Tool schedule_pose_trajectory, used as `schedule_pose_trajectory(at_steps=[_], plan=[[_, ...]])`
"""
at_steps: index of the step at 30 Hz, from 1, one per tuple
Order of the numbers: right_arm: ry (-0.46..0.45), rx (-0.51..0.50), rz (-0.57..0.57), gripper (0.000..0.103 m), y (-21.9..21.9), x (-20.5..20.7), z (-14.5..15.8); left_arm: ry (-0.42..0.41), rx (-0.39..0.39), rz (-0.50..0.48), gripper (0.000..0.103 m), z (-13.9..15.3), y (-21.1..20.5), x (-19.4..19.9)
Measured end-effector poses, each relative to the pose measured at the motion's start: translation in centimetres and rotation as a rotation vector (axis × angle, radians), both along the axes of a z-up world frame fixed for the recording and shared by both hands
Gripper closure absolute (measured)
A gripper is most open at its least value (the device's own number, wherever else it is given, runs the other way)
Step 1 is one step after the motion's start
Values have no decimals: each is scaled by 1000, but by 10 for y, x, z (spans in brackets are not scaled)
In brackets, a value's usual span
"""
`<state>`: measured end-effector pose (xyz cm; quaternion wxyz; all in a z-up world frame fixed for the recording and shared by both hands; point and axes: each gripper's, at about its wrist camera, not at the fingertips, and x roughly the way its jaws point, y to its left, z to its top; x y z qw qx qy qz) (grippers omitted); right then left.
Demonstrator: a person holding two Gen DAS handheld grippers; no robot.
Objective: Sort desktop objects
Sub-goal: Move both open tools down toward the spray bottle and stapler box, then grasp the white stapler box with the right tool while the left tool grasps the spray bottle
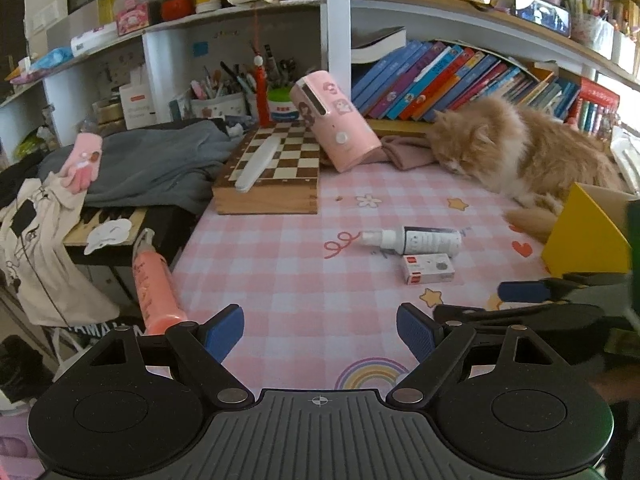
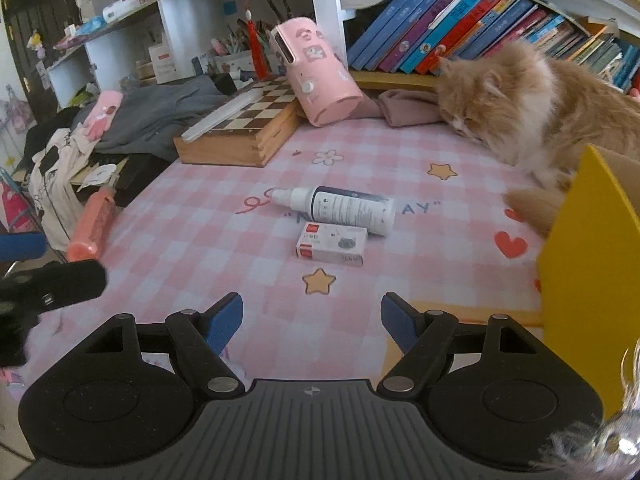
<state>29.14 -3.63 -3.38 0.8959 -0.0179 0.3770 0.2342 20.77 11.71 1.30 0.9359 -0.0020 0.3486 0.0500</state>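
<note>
- Spray bottle (image 1: 416, 240) and small box (image 1: 428, 268), left wrist view: both lie loose mid-surface on the pink checked cloth (image 1: 280, 264), box just beside the bottle on the near side, seemingly touching.
- Left hand-held gripper (image 1: 320, 330): jaws wide apart, nothing between them, hovering over the cloth short of both items.
- Right hand-held gripper (image 1: 524, 292) pokes in low at the right edge; only one blue pad is clear here.
- Orange tube (image 1: 154, 284) at the left edge of the surface; chessboard box (image 1: 272, 172) behind with a white strip (image 1: 258, 164) on top; pink cylinder case (image 1: 336, 128) leaning on it; cat (image 1: 520, 152) lying at right; yellow box (image 1: 588, 236) at far right.
- Right wrist view: right hand-held gripper (image 2: 312, 318) also open and empty, aimed toward small box (image 2: 332, 244) and spray bottle (image 2: 340, 210), well short of both.
- Yellow box (image 2: 592, 240) near right, open side not shown; likely the bin, a guess.
- Progress: looks like an early stage. Nothing visibly sorted, bottle, box and tube all left to pick.
- Writing: cloth shows "AY" by the bottle; bottle label and box print are too small to read; box has a red patch and a cat picture.
</note>
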Motion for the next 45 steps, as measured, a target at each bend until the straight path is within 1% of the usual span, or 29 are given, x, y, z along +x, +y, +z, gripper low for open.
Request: schedule_pose_trajectory(at_steps=[7, 13, 19, 20, 21, 22, 24, 25, 28, 31, 37, 40, 43, 45], plan=[[5, -33, 20, 29, 17, 31, -17, 19, 17, 21, 17, -1, -2, 11], [43, -36, 16, 29, 26, 50, -32, 35, 24, 36, 17, -2, -5, 18], [-1, -52, -12, 30, 33, 58, -38, 48, 30, 49, 17, -4, -9, 23], [-11, -58, -16, 31, 34, 60, -38, 49, 33, 49, 17, -4, -10, 25], [-22, -67, -18, 34, 36, 61, -39, 49, 36, 49, 17, -4, -10, 26], [-31, -73, -17, 41, 37, 62, -39, 49, 39, 49, 17, -4, -11, 27], [-50, -87, -17, 50, 36, 65, -39, 50, 41, 46, 17, -4, -12, 31], [-48, -78, -12, 51, 34, 66, -39, 50, 43, 41, 17, -4, -13, 33], [-44, -71, -35, 51, 25, 68, -39, 50, 56, 17, 17, -5, -17, 43], [-25, -47, -76, 51, 8, 68, -37, 47, 62, -18, 17, -7, -22, 54], [3, -33, -135, 51, -28, 62, -29, 43, 81, -103, 17, -14, -40, 84], [33, -35, -132, 51, -41, 58, -28, 29, 85, -150, 17, -16, -49, 99], [35, -43, -123, 51, -51, 51, -26, 18, 97, -198, 17, -19, -57, 115], [34, -48, -111, 51, -55, 46, -25, 31, 101, -246, 17, -24, -61, 126]])
